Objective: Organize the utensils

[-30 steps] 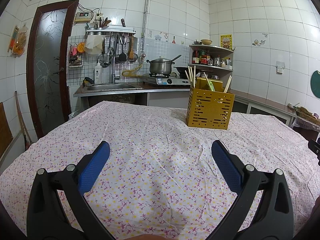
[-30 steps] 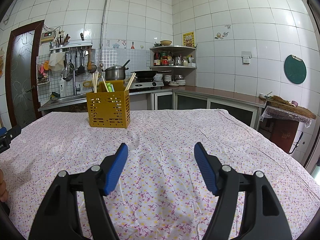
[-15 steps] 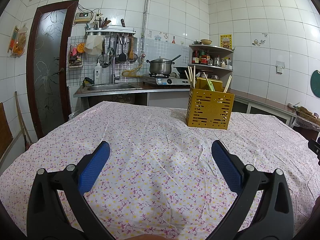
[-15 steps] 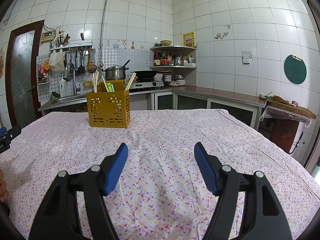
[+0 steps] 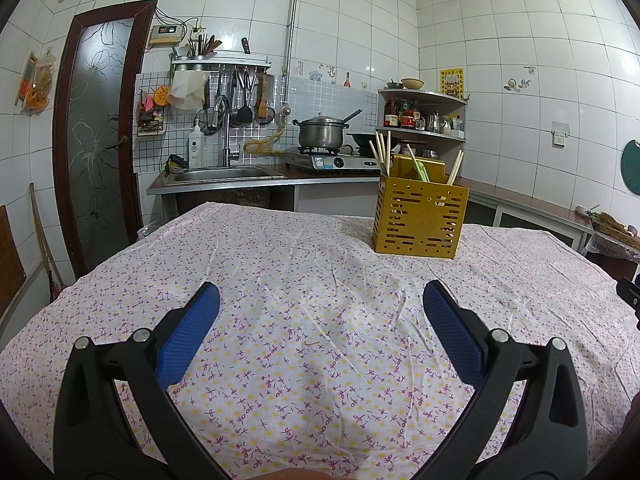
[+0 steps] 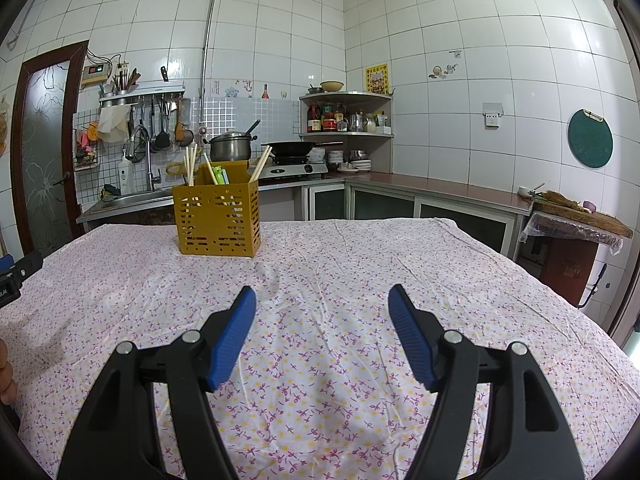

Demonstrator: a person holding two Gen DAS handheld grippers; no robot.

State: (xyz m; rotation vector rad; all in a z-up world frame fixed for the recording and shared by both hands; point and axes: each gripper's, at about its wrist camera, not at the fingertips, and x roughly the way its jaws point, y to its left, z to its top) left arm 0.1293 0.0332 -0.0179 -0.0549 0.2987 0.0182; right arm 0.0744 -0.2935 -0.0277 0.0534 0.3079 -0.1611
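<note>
A boxy mustard-yellow plastic utensil holder (image 5: 418,218) with slotted walls stands on the wrinkled floral tablecloth (image 5: 304,280), pale wooden chopsticks (image 5: 383,152) leaning up out of it. Well short of the holder, the left gripper (image 5: 320,300) and right gripper (image 6: 322,300) hover over the cloth, their ribbed blue pads (image 6: 234,334) spread apart and gripping nothing.

White-tiled kitchen walls (image 6: 460,20), floral-clothed table (image 5: 300,300).

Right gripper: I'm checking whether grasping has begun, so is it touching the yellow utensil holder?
Apart. The right wrist view shows the right gripper open, with bare floral tablecloth between its fingertips and the yellow utensil holder.
</note>
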